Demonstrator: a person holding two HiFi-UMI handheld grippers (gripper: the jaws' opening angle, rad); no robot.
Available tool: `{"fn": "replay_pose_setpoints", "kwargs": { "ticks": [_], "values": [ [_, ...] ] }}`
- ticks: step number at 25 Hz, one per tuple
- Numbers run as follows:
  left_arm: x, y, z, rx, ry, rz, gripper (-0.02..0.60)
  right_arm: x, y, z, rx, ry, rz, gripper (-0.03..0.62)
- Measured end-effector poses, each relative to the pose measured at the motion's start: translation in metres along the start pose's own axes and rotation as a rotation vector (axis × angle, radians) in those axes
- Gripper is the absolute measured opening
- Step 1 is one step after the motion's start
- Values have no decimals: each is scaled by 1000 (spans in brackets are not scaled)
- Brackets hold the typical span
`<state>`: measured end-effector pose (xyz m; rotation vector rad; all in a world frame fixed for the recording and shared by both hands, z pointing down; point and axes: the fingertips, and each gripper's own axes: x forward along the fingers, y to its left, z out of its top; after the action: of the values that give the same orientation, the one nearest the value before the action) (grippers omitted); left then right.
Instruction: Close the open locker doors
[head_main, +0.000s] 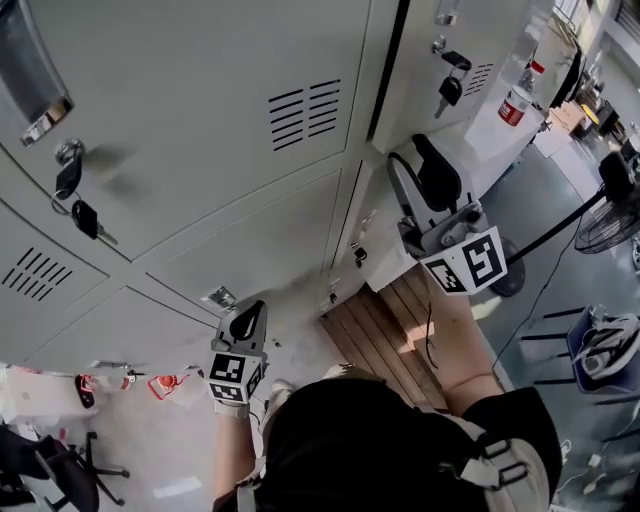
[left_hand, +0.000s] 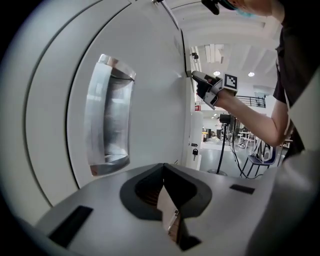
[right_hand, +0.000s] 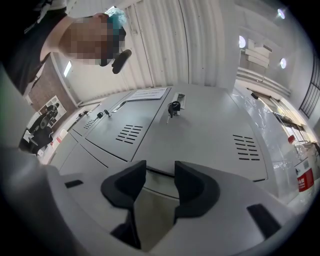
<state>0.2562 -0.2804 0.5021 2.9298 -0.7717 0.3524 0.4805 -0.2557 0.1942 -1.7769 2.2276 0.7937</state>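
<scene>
Locker door, recessed handle upright, left tongs clenched empty, right tongs parted, empty

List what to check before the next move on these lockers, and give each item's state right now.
1. Right gripper free to push: its jaws are apart with nothing between them. Ok.
2. Left gripper free to push: its jaws are together and empty. Ok.
3. Vented door fully shut: a dark gap runs along its right edge. Cannot tell.
4. Right gripper touching that door's edge: it is close to it in the head view. Cannot tell.
5. Hanging key clear of both grippers. Ok.
</scene>
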Motion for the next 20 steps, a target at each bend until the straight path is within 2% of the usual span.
{"fn": "replay_pose_setpoints", "kwargs": {
  "ticks": [11,20],
  "values": [
    [-8,6,-5,-18,-3,72,8,16,-5,-9,55,-26,27,156],
    [-2,0,-5,-19,-4,62,8,13,-2,-12,65,-13,47,156]
  ]
}}
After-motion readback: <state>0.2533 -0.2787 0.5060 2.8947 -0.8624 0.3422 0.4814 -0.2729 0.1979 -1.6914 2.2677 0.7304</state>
